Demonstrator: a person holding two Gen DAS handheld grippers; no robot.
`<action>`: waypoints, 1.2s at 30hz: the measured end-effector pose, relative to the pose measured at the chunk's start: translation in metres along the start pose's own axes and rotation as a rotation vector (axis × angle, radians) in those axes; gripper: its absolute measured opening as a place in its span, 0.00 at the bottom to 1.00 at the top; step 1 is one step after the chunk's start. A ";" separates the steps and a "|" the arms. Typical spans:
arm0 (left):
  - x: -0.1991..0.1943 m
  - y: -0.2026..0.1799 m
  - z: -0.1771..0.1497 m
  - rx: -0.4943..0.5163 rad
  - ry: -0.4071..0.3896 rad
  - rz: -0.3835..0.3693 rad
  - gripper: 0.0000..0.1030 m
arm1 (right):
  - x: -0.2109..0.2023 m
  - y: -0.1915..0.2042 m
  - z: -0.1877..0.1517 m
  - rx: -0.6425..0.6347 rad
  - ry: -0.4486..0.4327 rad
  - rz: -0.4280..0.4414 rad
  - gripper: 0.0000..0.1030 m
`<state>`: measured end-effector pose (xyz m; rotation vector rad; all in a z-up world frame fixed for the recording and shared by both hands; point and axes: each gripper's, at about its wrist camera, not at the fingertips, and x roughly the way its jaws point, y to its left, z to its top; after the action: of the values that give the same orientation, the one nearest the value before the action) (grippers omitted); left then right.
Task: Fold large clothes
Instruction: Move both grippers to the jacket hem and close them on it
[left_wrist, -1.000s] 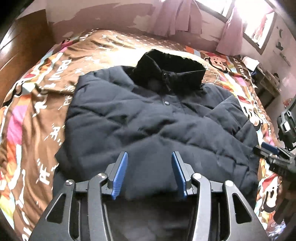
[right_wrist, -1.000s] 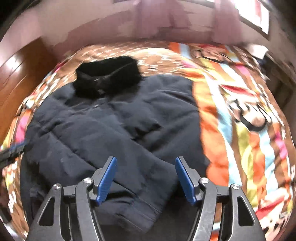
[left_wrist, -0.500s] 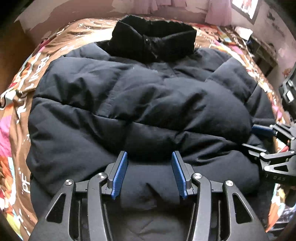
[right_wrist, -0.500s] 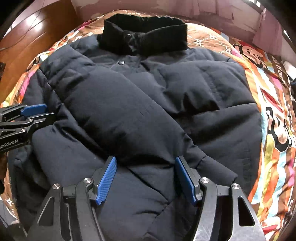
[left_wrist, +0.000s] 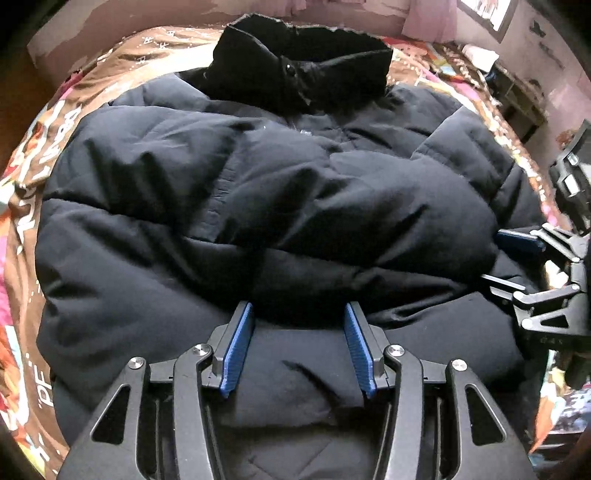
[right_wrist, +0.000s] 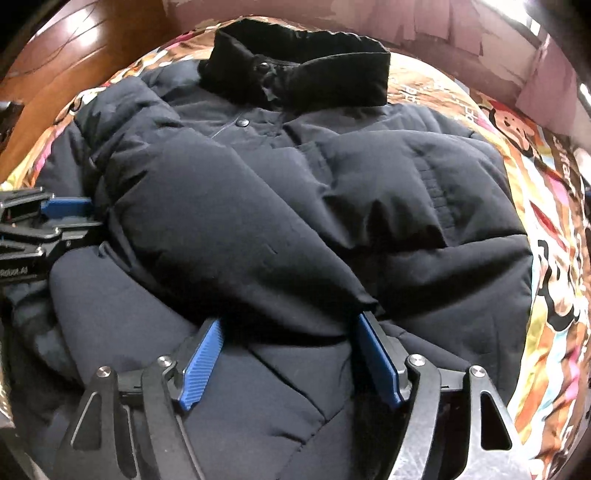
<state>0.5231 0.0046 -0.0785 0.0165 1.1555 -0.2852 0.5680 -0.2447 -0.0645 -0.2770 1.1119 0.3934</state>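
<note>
while the jacket (left_wrist: 258, 206) lies under both, left fingers (left_wrist: 236, 350) and just-widened right fingers (right_wrist: 201, 369) stand spread.

a bed with a colourful cartoon bedspread (left_wrist: 55, 122) stands against a pale wall with peeling paint (right_wrist: 424, 29), a brown wooden panel (right_wrist: 74, 48) is at its left, and a bright window (left_wrist: 487, 11) with pink curtains (left_wrist: 432, 18) is at the right.

A cartoon-printed bedspread (left_wrist: 55, 122) covers the bed beside a wooden headboard (right_wrist: 70, 48).
</note>
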 end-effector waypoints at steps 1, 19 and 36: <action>-0.006 0.003 -0.003 -0.004 -0.013 -0.020 0.43 | -0.006 -0.003 -0.002 0.008 -0.011 0.020 0.69; -0.060 0.036 -0.087 -0.178 0.091 -0.015 0.43 | -0.045 -0.066 -0.041 0.181 0.035 -0.009 0.35; -0.048 0.043 -0.055 -0.192 0.019 0.128 0.00 | -0.063 -0.062 -0.010 0.081 -0.116 -0.199 0.04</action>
<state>0.4658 0.0651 -0.0637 -0.0757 1.1916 -0.0600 0.5627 -0.3149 -0.0098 -0.2866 0.9745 0.1851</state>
